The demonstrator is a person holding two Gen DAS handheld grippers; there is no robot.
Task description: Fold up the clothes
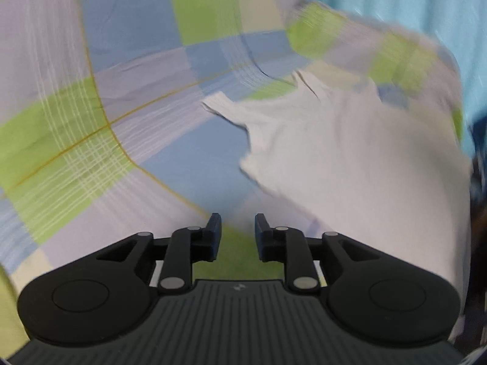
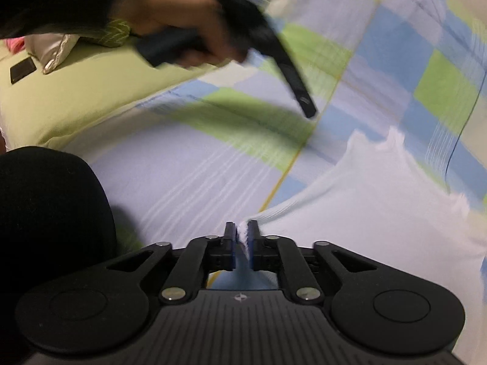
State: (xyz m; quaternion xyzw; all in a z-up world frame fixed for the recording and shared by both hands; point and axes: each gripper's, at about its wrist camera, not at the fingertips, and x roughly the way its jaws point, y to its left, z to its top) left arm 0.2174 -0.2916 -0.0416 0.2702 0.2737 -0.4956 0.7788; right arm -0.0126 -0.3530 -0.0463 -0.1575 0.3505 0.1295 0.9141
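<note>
A: The white garment (image 2: 380,213) lies on the checked bedsheet (image 1: 91,121), one edge pinched in our right gripper (image 2: 242,243).

B: Our left gripper (image 1: 238,234) is spread, holding nothing. Through the blur, a one-sided pull probably bunches the cloth or slips it free.

**Garment on the bed, a claw at each side**

The garment (image 2: 380,213) lies on the bed sheet (image 2: 197,164), to the right in both views. The right claw (image 2: 242,243) sits at its near edge, cloth between the jaws. The left claw (image 1: 238,231) hangs over the sheet just left of the garment, apart from it. In the right view a hand (image 2: 182,18) holds the left claw's handle behind and left of the garment; a pillow (image 2: 54,51) lies far left
</note>
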